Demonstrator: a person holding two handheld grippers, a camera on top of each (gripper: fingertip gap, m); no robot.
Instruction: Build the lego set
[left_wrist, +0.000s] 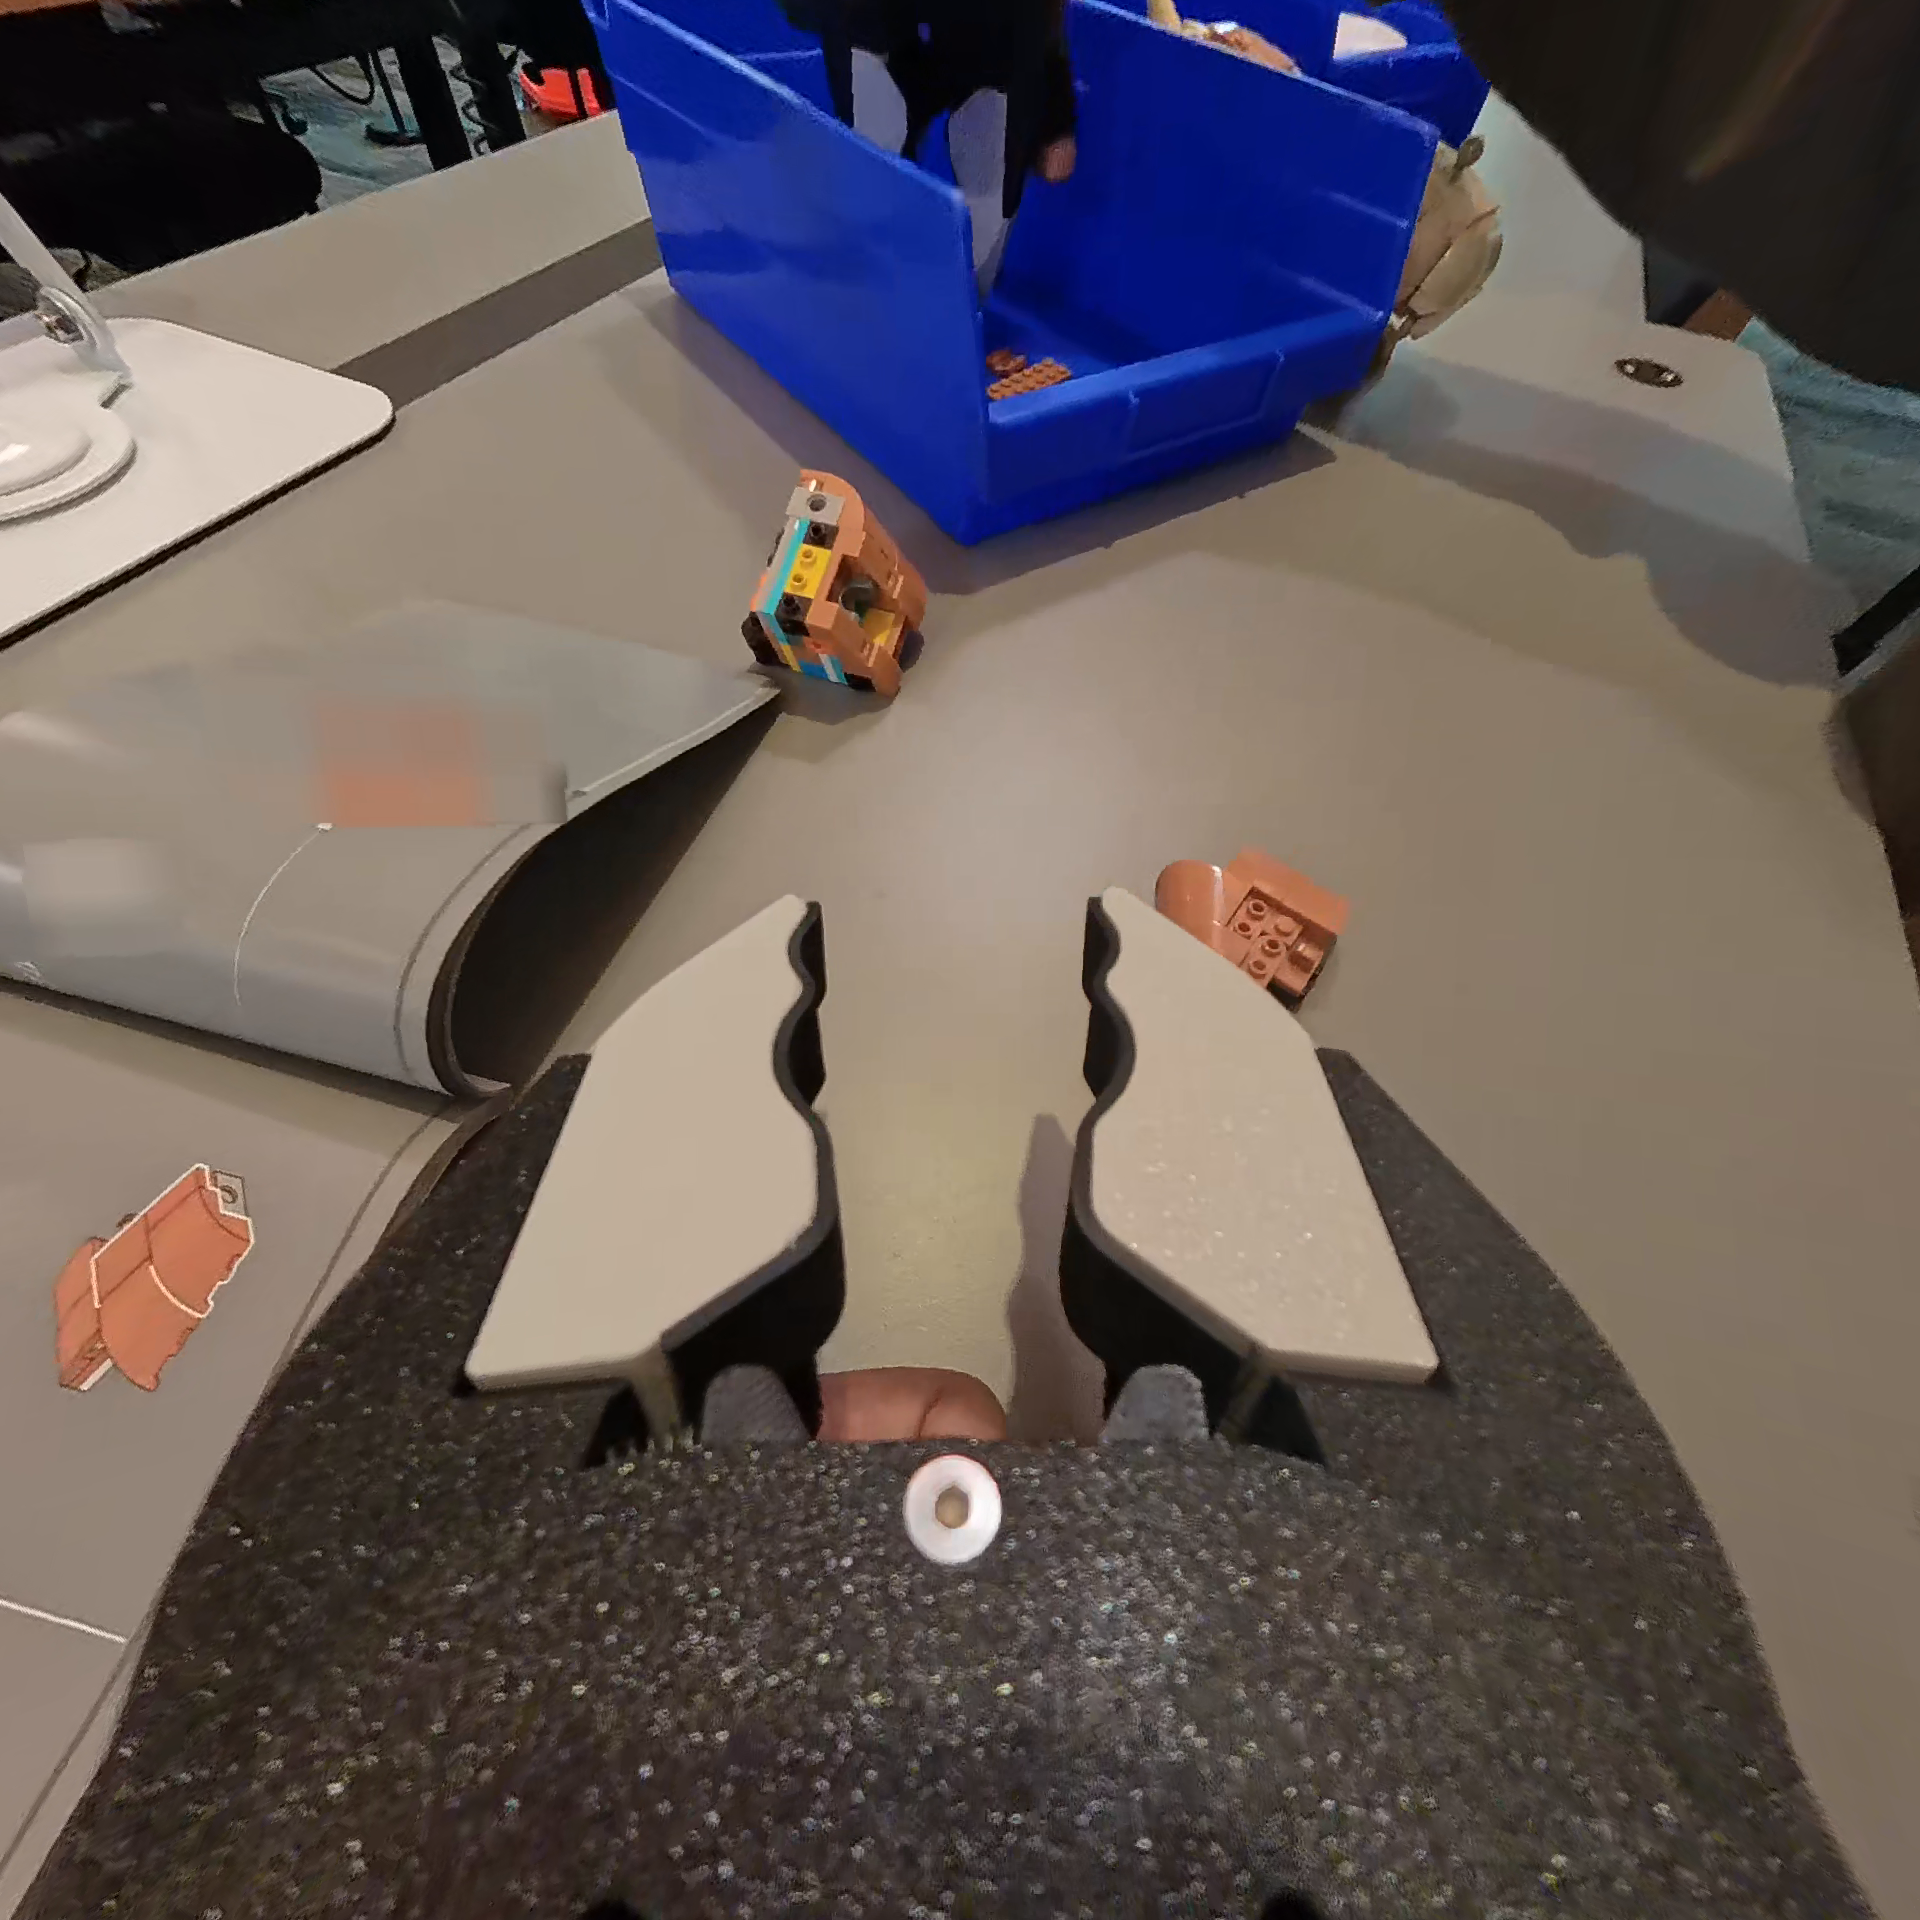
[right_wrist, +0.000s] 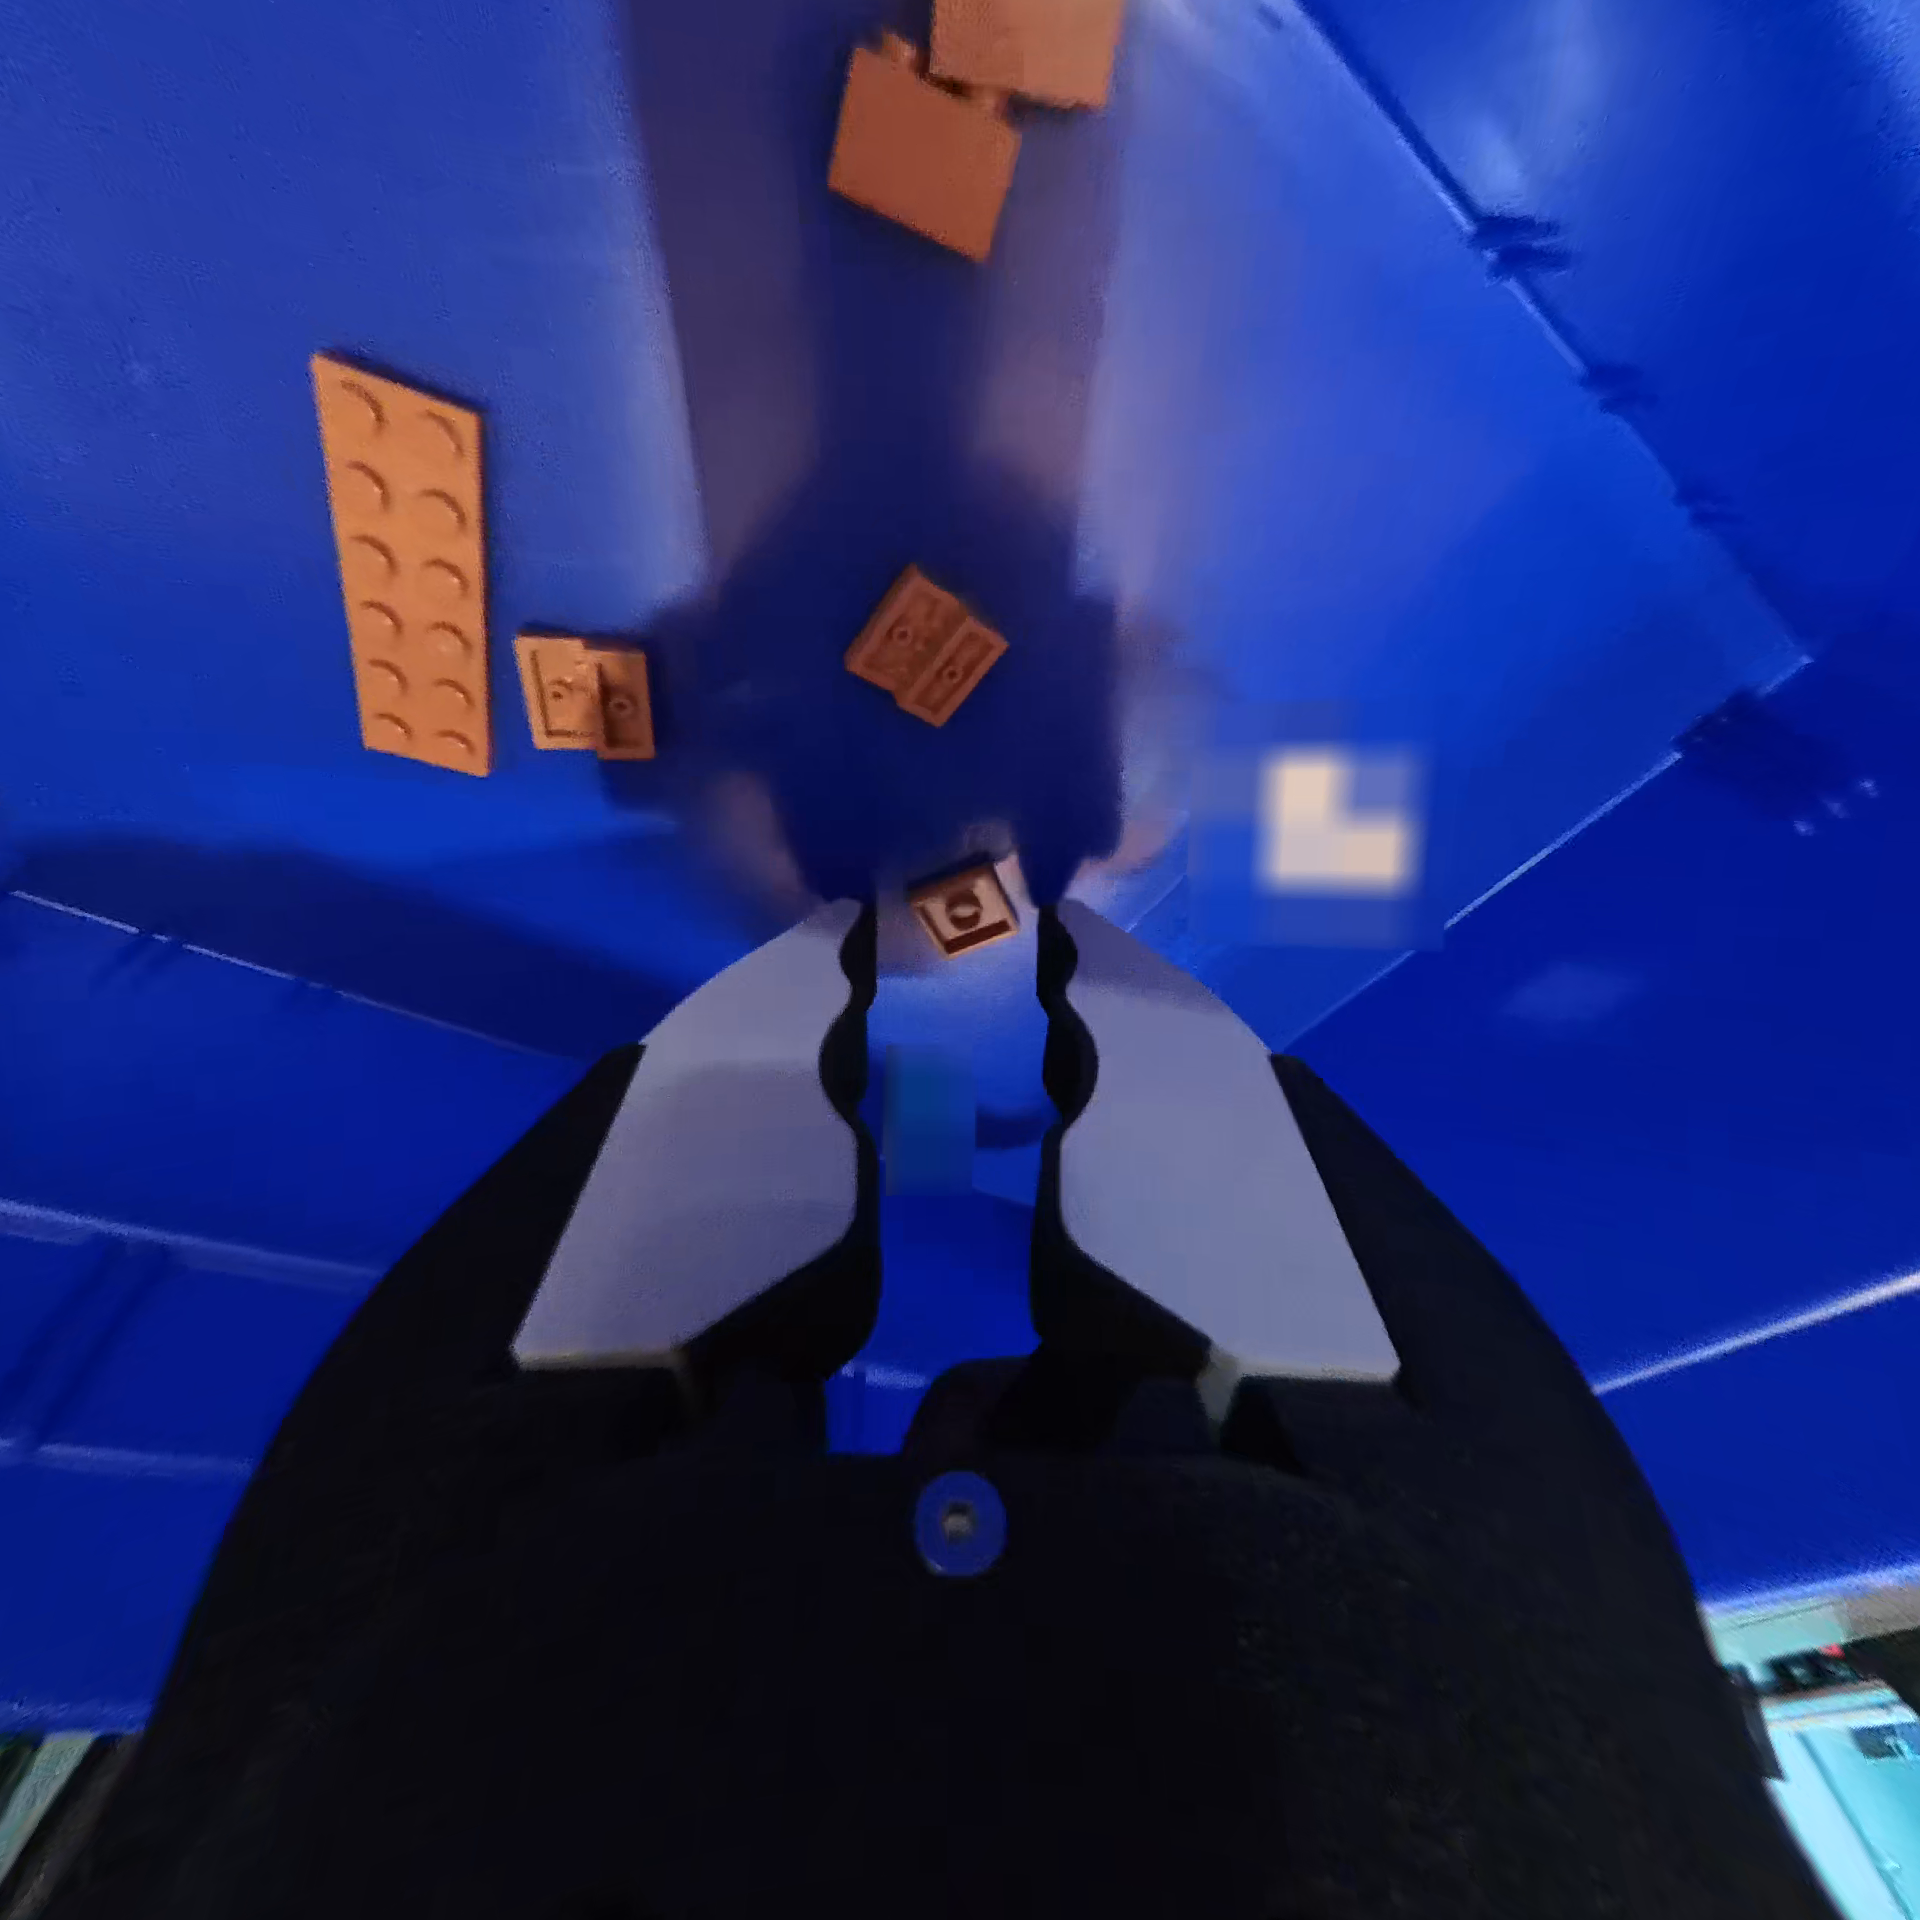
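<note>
My left gripper (left_wrist: 951, 920) is open and empty, low over the grey table (left_wrist: 1039, 790). A partly built brown, yellow and teal lego model (left_wrist: 831, 587) lies ahead of it. Two loose brown pieces (left_wrist: 1257, 925) lie just right of its right fingertip. My right gripper (right_wrist: 956, 914) is inside the blue bin (right_wrist: 260, 208), jaws open. A small brown tile (right_wrist: 966, 916) lies on the bin floor between the fingertips, with a gap on each side. The right gripper also shows as a dark shape in the bin in the left wrist view (left_wrist: 977, 94).
In the bin lie a long brown plate (right_wrist: 410, 561), small brown tiles (right_wrist: 587, 691) (right_wrist: 925, 644) and bigger brown pieces (right_wrist: 935, 135). The blue bin (left_wrist: 1195, 312) stands at the table's back. An open instruction booklet (left_wrist: 260, 883) lies left, a white stand base (left_wrist: 187, 436) beyond it. The long brown plate (right_wrist: 410, 561) is closer to my right gripper, around 8 cm from its tips; the left tips are 35 cm off.
</note>
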